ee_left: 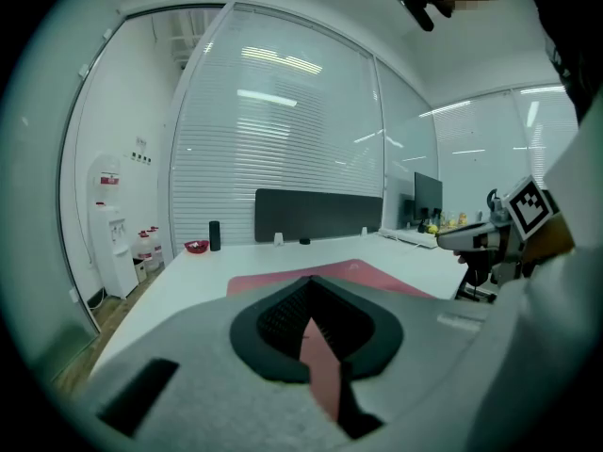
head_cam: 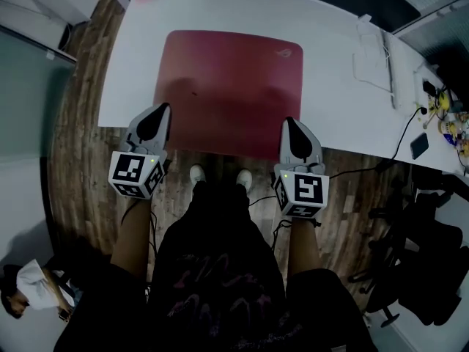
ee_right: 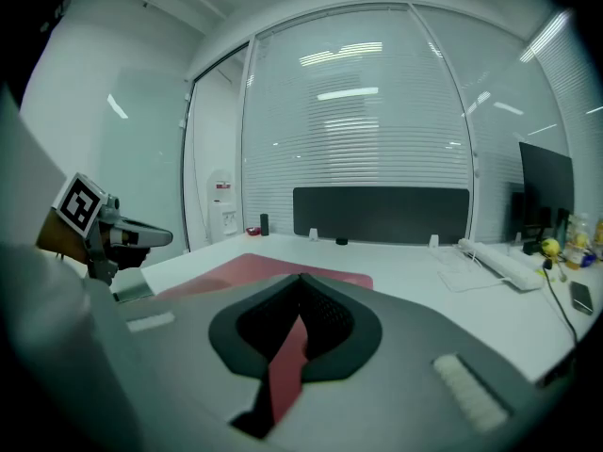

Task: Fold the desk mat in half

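grip: left gripper (head_cam: 162,108) and right gripper (head_cam: 289,122) were both pinched closed, nothing surely clamped; red showed through each slit | desk mat (head_cam: 231,86): lay flat under and ahead of the fingertips; judged thin, limp, light; best taken at its near corners | white desk (head_cam: 337,108): smooth, hard | beyond: dark divider (ee_right: 382,215); blinds (ee_right: 349,111)
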### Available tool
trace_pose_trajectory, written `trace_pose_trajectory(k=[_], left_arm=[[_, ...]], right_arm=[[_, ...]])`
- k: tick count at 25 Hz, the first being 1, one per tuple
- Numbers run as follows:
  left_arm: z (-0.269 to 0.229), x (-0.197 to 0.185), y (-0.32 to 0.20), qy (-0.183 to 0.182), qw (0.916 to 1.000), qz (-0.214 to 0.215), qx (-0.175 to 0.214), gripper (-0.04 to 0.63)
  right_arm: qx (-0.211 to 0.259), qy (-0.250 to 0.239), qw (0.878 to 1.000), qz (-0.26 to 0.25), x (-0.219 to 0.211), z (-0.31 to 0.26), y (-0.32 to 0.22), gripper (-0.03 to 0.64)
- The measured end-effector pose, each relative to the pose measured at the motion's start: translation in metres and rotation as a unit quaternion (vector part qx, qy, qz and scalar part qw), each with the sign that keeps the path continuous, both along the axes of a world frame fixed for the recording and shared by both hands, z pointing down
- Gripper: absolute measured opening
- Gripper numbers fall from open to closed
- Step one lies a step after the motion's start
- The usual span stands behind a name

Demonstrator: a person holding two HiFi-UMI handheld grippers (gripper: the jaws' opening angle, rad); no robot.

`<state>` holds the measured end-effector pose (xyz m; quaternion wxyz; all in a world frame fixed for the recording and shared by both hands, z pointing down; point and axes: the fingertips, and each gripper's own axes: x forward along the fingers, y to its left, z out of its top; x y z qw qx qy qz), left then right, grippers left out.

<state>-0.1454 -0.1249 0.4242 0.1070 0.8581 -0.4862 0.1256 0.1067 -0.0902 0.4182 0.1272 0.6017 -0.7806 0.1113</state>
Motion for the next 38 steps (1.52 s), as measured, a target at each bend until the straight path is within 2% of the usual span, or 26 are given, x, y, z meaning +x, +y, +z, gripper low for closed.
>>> trace_pose_trajectory(k=[14, 19, 23, 26, 28, 31, 33, 35, 38], left_arm=[[0.104, -0.013, 0.056, -0.012, 0.9953, 0.011, -0.095, 0.002], [0.132, -0.008, 0.071, -0.002, 0.9924, 0.017, -0.122, 0.001], [0.144, -0.003, 0.081, -0.005, 0.9909, 0.023, -0.133, 0.002], [0.146, 0.0, 0.084, -0.039, 0.9908, 0.041, -0.123, 0.001], [0.146, 0.0, 0.081, -0.095, 0.9883, 0.06, -0.102, 0.002], [0.145, 0.005, 0.075, -0.196, 0.974, 0.102, -0.053, 0.002], [0.149, 0.009, 0.078, -0.251, 0.959, 0.128, -0.026, 0.014], [0.157, 0.013, 0.085, -0.307, 0.9374, 0.164, 0.0, 0.07], [0.171, 0.021, 0.086, -0.371, 0.9062, 0.201, 0.028, 0.187]], right_arm=[[-0.11, -0.007, 0.994, 0.005, -0.019, 0.107, 0.069, 0.008], [-0.126, -0.026, 0.992, 0.006, -0.024, 0.129, 0.078, 0.008], [-0.134, -0.021, 0.991, 0.002, -0.024, 0.139, 0.085, 0.008], [-0.137, -0.009, 0.99, -0.002, -0.024, 0.143, 0.087, 0.008], [-0.136, 0.025, 0.99, -0.012, -0.025, 0.144, 0.087, 0.008], [-0.112, 0.101, 0.987, -0.058, -0.031, 0.144, 0.083, 0.015], [-0.1, 0.165, 0.976, -0.096, -0.036, 0.149, 0.085, 0.08], [-0.098, 0.242, 0.957, -0.127, -0.041, 0.157, 0.089, 0.149], [-0.072, 0.374, 0.908, -0.173, -0.042, 0.175, 0.088, 0.266]])
